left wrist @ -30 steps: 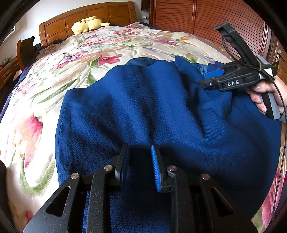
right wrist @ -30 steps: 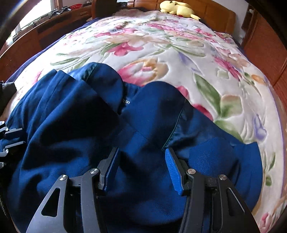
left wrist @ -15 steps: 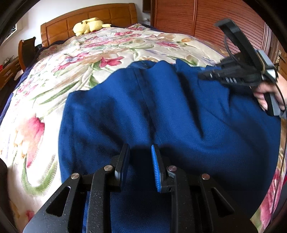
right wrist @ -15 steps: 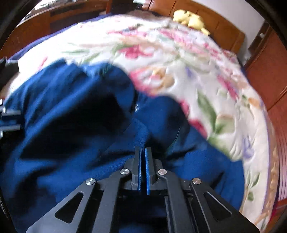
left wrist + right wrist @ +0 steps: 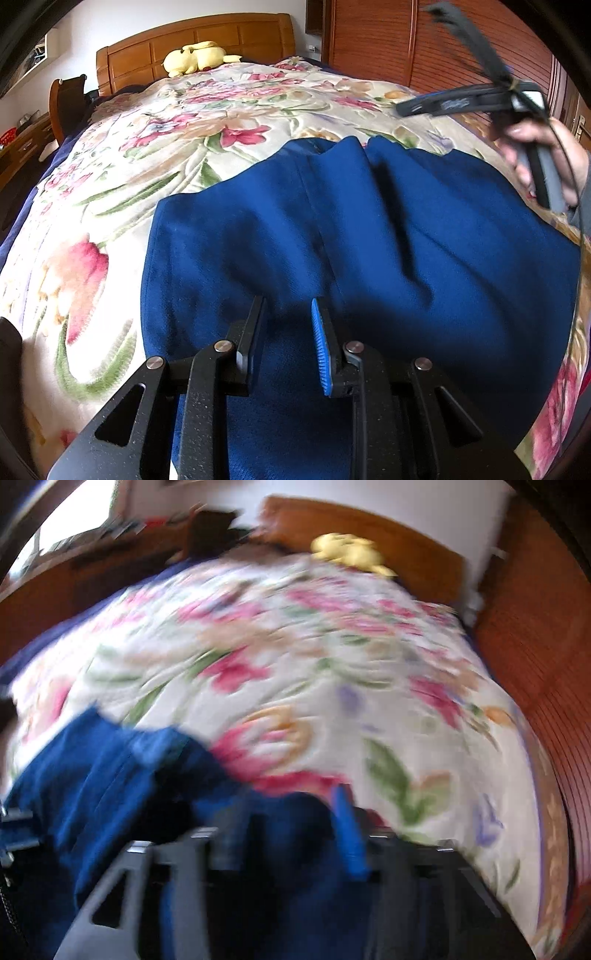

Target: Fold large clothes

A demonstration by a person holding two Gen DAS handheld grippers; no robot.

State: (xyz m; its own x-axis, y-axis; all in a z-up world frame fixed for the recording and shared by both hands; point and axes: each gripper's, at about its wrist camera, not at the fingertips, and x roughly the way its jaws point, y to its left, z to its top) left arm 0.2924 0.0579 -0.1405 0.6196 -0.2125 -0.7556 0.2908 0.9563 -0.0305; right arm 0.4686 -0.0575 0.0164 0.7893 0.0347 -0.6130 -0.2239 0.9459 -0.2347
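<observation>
left wrist view: right gripper [image 5: 406,109] raised beyond blue garment [image 5: 369,240], hand [image 5: 535,155] visible | right view blurred | left gripper [image 5: 288,332] slightly spread, empty | right gripper opening, empty

garment [image 5: 369,236]: matt knit cloth | headboard [image 5: 195,40]: glossy wood

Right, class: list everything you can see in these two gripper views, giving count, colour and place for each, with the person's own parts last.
garment: one, dark blue, spread on the near end of the bed
quilt: one, cream with pink and green flowers, covering the bed
headboard: one, brown wood, far end of the bed
plush toy: one, yellow, against the headboard
wardrobe: one, reddish slatted wood, beside the bed
left gripper: one, black with blue pads, jaws apart over the garment, empty
right gripper: one, black, above the quilt, jaws opening, empty
hand: one, holding the right gripper's handle
</observation>
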